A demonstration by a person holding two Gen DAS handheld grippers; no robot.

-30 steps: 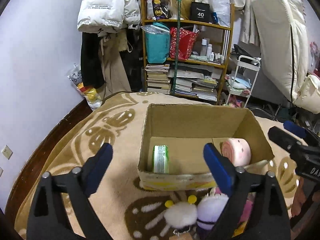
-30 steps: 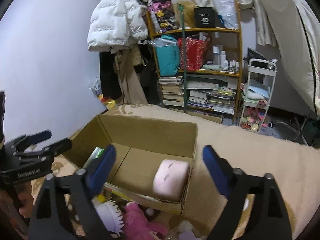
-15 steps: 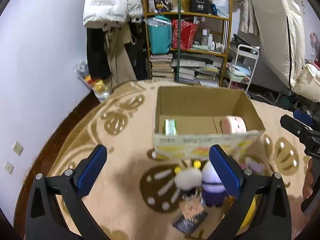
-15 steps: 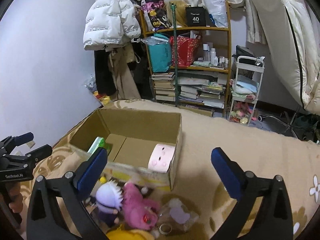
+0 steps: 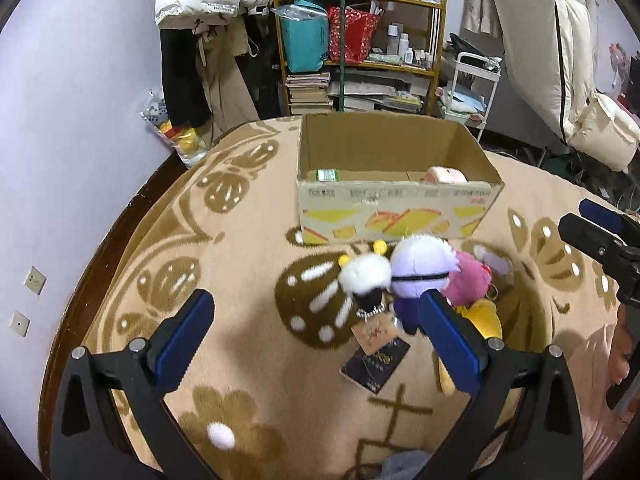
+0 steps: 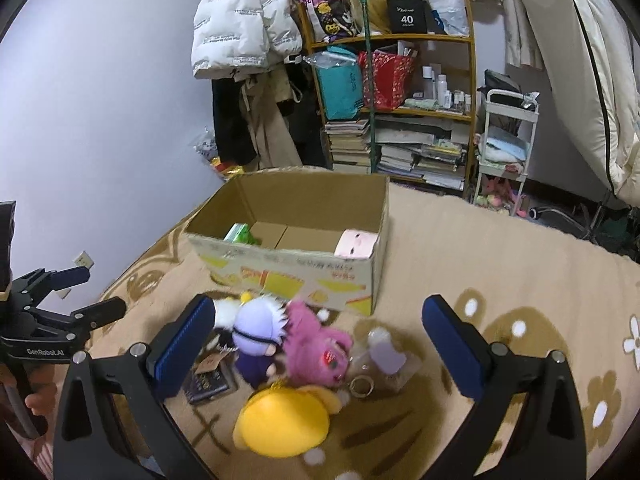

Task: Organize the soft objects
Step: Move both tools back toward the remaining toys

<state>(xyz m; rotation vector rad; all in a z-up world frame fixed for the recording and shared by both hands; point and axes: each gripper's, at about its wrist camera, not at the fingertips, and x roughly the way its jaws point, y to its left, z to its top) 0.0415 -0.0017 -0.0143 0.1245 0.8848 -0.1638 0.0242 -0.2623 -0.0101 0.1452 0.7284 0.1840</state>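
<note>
An open cardboard box [image 5: 396, 204] [image 6: 296, 268] stands on the patterned rug, holding a pink plush block [image 6: 357, 244] [image 5: 446, 175] and a green pack [image 6: 239, 233] [image 5: 328, 175]. In front of it lie a white fluffy toy [image 5: 365, 277], a purple-and-white plush [image 5: 420, 268] [image 6: 256, 330], a pink plush [image 6: 316, 346] [image 5: 468, 284] and a yellow plush [image 6: 284, 420] [image 5: 482, 320]. My left gripper [image 5: 316, 344] is open and empty above the rug near the toys. My right gripper [image 6: 318, 350] is open and empty above the pile.
A dark card with a tag [image 5: 376, 360] and a clear pouch with a keyring [image 6: 384, 360] lie by the toys. A bookshelf [image 6: 400, 112], hanging coats [image 6: 248, 80], a white cart [image 6: 504, 148] and a mattress [image 5: 568, 60] line the far side.
Both grippers have pulled back from the box and away from it, so the toy pile on the rug now lies between the fingers. Both stay open.
</note>
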